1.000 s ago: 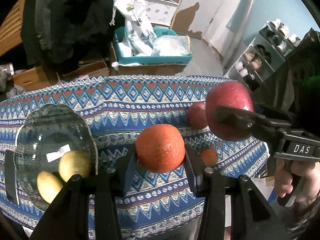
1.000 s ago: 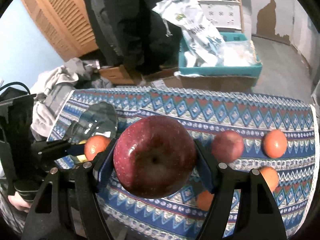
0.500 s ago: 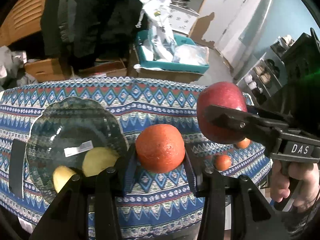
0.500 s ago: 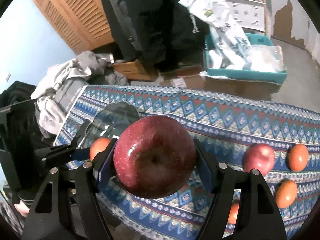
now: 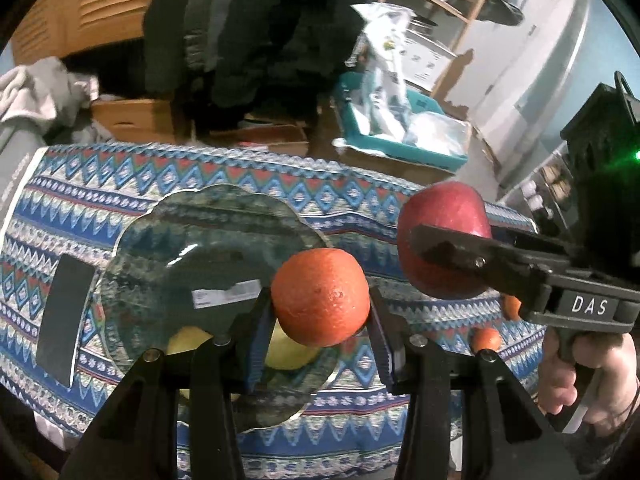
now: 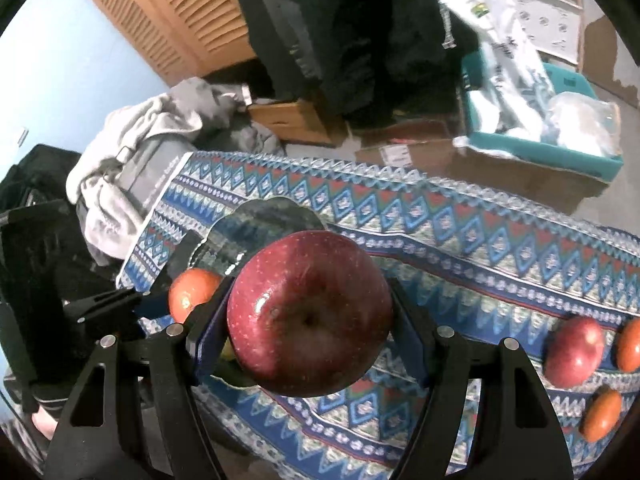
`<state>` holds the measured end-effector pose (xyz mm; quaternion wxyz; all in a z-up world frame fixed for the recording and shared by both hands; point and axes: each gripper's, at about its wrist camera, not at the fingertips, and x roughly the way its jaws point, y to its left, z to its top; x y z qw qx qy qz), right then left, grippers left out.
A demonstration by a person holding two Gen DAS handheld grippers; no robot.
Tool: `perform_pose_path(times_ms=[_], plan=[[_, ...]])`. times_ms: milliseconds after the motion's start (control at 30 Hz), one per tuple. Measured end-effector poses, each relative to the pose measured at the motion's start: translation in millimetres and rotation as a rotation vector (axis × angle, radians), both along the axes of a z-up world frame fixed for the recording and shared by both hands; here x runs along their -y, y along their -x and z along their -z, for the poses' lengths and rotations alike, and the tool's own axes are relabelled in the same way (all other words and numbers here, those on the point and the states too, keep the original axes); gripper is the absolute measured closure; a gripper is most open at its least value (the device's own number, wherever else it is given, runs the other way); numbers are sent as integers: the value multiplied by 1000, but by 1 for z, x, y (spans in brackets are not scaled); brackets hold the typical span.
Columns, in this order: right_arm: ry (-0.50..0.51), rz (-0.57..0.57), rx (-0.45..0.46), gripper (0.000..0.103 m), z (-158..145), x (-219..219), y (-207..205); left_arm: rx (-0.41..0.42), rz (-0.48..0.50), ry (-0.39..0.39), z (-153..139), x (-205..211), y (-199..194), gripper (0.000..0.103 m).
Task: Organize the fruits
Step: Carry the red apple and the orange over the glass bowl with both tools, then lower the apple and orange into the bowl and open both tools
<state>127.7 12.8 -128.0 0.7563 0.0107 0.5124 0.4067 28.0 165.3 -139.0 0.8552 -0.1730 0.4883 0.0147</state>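
Observation:
My left gripper (image 5: pixel 320 320) is shut on an orange (image 5: pixel 320 297), held above the near right rim of a glass plate (image 5: pixel 192 248). Yellow fruits (image 5: pixel 288 350) lie on the plate, partly hidden behind my fingers. My right gripper (image 6: pixel 310 320) is shut on a big red apple (image 6: pixel 310 312); in the left wrist view that red apple (image 5: pixel 442 240) hangs to the right of the orange, above the patterned tablecloth (image 5: pixel 120 176). In the right wrist view the orange (image 6: pixel 192 290) shows at the left, over the plate (image 6: pixel 256 228).
A second apple (image 6: pixel 574 350) and two oranges (image 6: pixel 602 414) lie at the right end of the cloth. A dark flat strip (image 5: pixel 64 316) lies left of the plate. Behind the table stand a teal bin (image 5: pixel 404 140), cardboard boxes and piled clothes (image 6: pixel 140 128).
Both grippers have carried their fruit leftward along the table; the plate has shifted from the left edge of the left wrist view toward its centre, now under the orange.

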Motion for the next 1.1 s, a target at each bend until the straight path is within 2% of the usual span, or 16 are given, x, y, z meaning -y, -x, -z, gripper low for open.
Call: perform_pose_path(times_ms=[333,600,867,1100], plan=[[46,-69,-42,30,25,-55,1,-51,-98,7,27,-46,4,57],[88,-105,-74,30,48,-89,5,-101,-143,13,50,-67,7,57],[123,-123,-98,30,65,-102,10,-165,-180,66,77,-84,10,57],[113,-109,-114,30,69,-103,8,-199,-181,55,87,-82,10,57]])
